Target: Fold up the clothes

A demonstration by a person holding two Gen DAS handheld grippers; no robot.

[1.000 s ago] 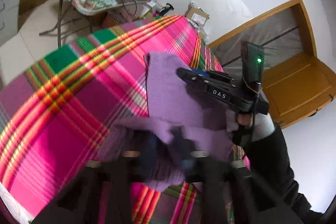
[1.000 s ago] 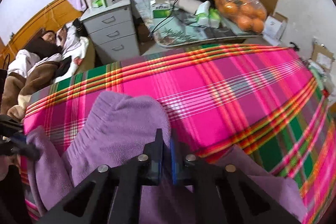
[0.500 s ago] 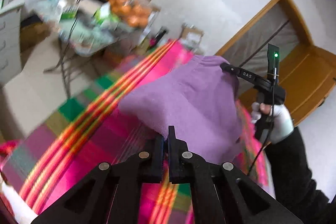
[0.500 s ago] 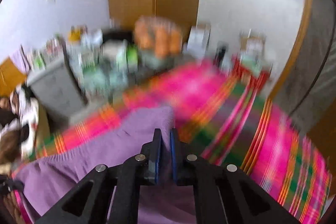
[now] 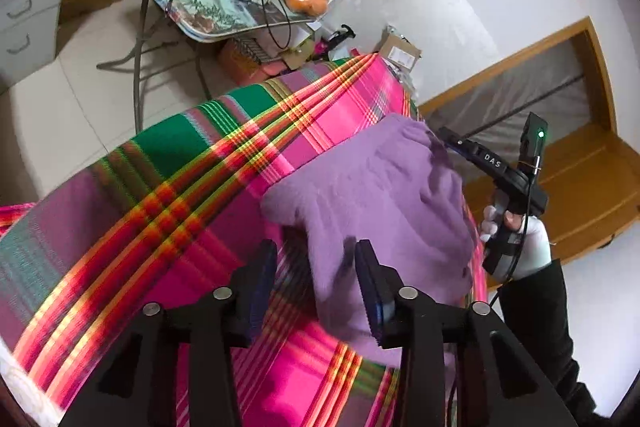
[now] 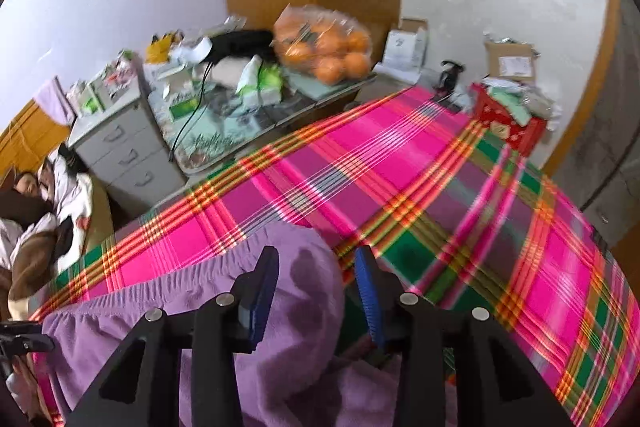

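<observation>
A purple fleece garment (image 5: 384, 203) lies folded over on the pink plaid tablecloth (image 5: 160, 211). My left gripper (image 5: 316, 279) is open, its jaws standing on either side of the garment's near edge. The right gripper shows in the left wrist view (image 5: 472, 149) at the garment's far side, held by a white-gloved hand. In the right wrist view my right gripper (image 6: 316, 283) is open over the garment (image 6: 224, 307), whose elastic edge runs off to the left. Neither gripper holds cloth.
A side table (image 6: 224, 123) with boxes, cables and a bag of oranges (image 6: 324, 43) stands beyond the tablecloth (image 6: 400, 179). A grey drawer unit (image 6: 120, 151) is at left, a red box (image 6: 508, 123) at the far corner. A person lies at far left (image 6: 28, 187).
Both grippers have opened and let go of the garment, which was lifted half a second ago and now lies folded over on the cloth.
</observation>
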